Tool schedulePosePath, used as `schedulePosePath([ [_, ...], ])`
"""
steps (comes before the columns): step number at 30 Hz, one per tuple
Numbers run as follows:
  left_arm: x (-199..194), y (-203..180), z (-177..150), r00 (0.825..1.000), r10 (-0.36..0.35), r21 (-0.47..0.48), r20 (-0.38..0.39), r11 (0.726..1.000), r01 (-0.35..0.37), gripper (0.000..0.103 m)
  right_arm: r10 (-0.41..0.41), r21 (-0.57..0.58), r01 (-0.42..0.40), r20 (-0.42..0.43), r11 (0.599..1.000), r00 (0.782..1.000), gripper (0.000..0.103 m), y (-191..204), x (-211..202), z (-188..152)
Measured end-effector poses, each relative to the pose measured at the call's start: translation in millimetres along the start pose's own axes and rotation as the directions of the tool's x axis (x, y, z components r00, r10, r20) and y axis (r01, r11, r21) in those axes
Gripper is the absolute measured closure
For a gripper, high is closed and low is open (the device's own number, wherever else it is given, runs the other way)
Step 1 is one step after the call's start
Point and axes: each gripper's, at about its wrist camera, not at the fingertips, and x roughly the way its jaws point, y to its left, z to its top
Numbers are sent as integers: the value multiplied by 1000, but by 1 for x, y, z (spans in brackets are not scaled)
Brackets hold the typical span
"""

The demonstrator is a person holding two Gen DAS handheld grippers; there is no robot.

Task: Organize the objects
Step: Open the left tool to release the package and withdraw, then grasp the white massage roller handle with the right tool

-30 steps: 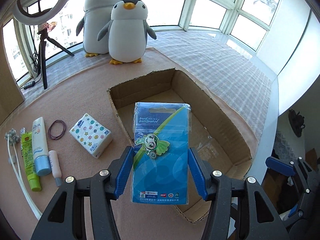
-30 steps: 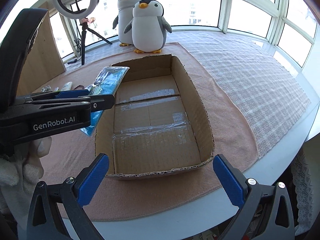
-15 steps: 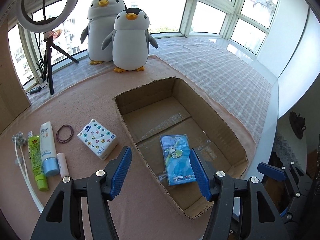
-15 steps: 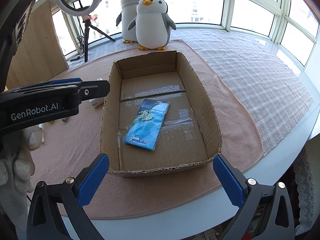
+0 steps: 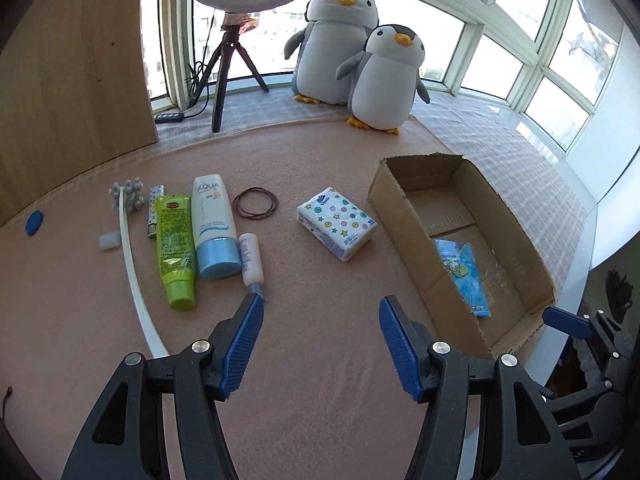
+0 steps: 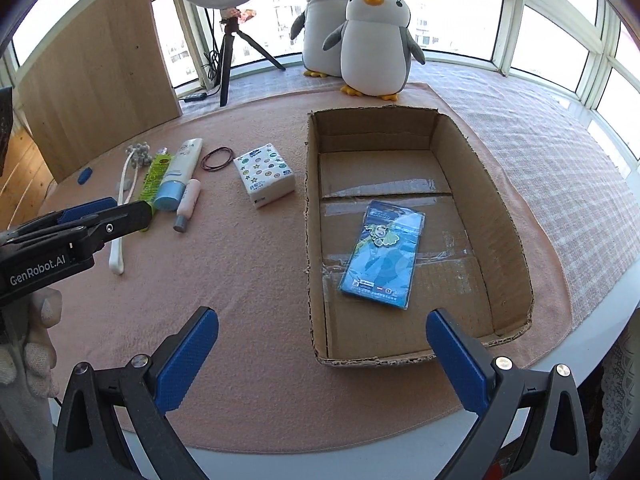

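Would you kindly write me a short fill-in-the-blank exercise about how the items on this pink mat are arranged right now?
1. The flat blue packaged card lies inside the brown ____ box.
2. The white patterned tissue pack sits between the box and the loop of dark ____ bands.
3. The green tube lies directly beside the white sunscreen tube with the ____ cap.
4. Both the left gripper and the right gripper are ____.

Missing words: cardboard; rubber; blue; open
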Motion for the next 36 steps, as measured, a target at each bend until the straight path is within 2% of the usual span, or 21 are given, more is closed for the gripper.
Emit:
schedulePosePath([
  [8, -3, 100, -36, 995, 90, -160, -31, 983, -94, 39, 47, -77, -46, 20, 996, 999, 1, 56, 13, 30],
  [12, 2, 136, -50, 994, 96, -217, -53, 971, -105, 39, 80, -131, -74, 40, 989, 996, 1, 88, 21, 53],
  [19, 24, 157, -58, 996, 39, -264, -82, 963, -59, 39, 170, -126, -171, -12, 977, 985, 1, 129, 59, 101],
  [25, 47, 159, -53, 995, -24, -300, -93, 954, -5, 39, 171, -162, -179, -62, 970, 983, 3, 166, 100, 132],
  [32, 65, 170, -53, 993, -73, -361, -95, 932, 34, 40, 230, -186, -254, -143, 949, 963, 27, 203, 133, 154],
  [36, 68, 171, -50, 993, -80, -370, -84, 928, 44, 45, 237, -205, -271, -174, 941, 956, 35, 221, 149, 161],
])
